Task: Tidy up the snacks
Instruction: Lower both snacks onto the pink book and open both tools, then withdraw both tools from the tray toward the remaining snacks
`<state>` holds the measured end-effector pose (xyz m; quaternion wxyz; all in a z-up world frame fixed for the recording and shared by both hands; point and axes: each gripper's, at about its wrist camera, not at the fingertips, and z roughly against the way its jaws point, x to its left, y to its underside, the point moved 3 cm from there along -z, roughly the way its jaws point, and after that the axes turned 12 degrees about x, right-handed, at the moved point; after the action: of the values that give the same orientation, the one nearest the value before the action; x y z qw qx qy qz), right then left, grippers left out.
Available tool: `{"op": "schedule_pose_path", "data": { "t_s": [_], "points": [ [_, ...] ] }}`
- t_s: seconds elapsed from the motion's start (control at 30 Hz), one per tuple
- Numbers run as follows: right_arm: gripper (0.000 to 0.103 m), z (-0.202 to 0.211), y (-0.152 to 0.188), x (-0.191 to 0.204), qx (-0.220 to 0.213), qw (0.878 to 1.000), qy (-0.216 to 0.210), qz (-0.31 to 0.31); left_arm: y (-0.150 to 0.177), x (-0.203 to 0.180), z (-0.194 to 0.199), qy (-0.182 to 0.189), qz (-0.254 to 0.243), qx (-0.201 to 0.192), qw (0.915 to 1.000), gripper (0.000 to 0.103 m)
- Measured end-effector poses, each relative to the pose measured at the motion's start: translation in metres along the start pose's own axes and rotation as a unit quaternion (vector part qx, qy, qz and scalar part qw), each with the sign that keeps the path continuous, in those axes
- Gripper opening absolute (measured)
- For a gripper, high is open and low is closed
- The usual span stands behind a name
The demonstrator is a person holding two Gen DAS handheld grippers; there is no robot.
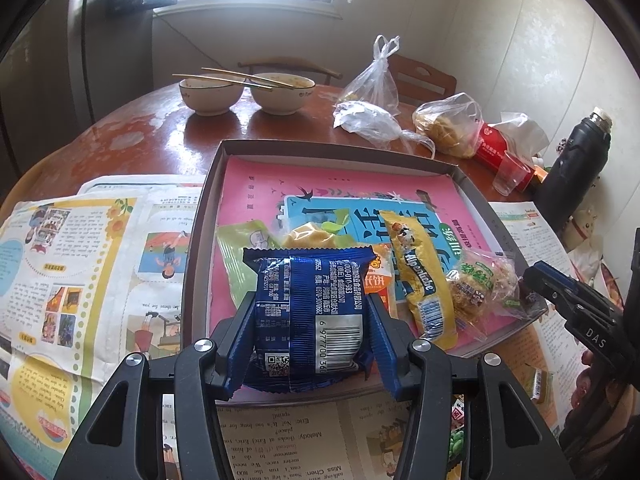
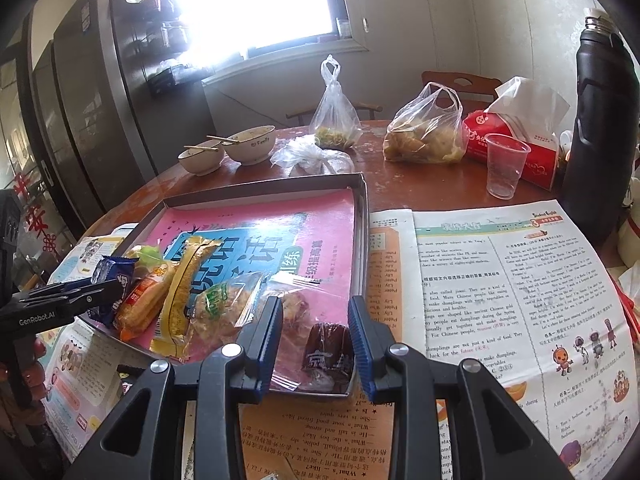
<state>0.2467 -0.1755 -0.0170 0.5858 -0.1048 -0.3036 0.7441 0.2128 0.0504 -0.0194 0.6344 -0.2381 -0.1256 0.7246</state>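
Your left gripper [image 1: 310, 320] is clamped on the blue foil snack packet [image 1: 308, 304], barcode side up, held over the near edge of the grey shallow box [image 1: 200, 240]. Your right gripper [image 2: 314, 340] pinches a clear-wrapped snack with a dark brown piece [image 2: 328, 350] at the box's near right corner, jaws narrow. In the box, on a pink booklet [image 1: 256, 184], lie a yellow wrapper [image 1: 420, 272], an orange packet [image 2: 146, 300] and a clear-wrapped cake [image 1: 476, 284]; beyond it stand two bowls [image 1: 244, 94], plastic bags [image 2: 424, 128] and a black flask [image 2: 600, 120].
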Motion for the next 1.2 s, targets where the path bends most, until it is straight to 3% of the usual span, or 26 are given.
{"op": "schedule_pose_path", "data": {
  "t_s": [0.53,0.77,1.2],
  "points": [
    [0.036,0.014,-0.001,0.01,-0.009,1.0,-0.015,0.005,-0.002,0.001,0.009,-0.01,0.0,-0.009,0.9999,0.061],
    [0.048,0.02,-0.001,0.013,-0.014,1.0,-0.019,0.004,0.0,-0.003,0.017,-0.011,-0.004,-0.016,0.9998,0.064],
    [0.058,0.032,-0.002,0.011,-0.029,0.999,-0.021,-0.003,0.004,-0.009,0.037,-0.009,-0.006,-0.035,0.9993,0.072]
  ]
}}
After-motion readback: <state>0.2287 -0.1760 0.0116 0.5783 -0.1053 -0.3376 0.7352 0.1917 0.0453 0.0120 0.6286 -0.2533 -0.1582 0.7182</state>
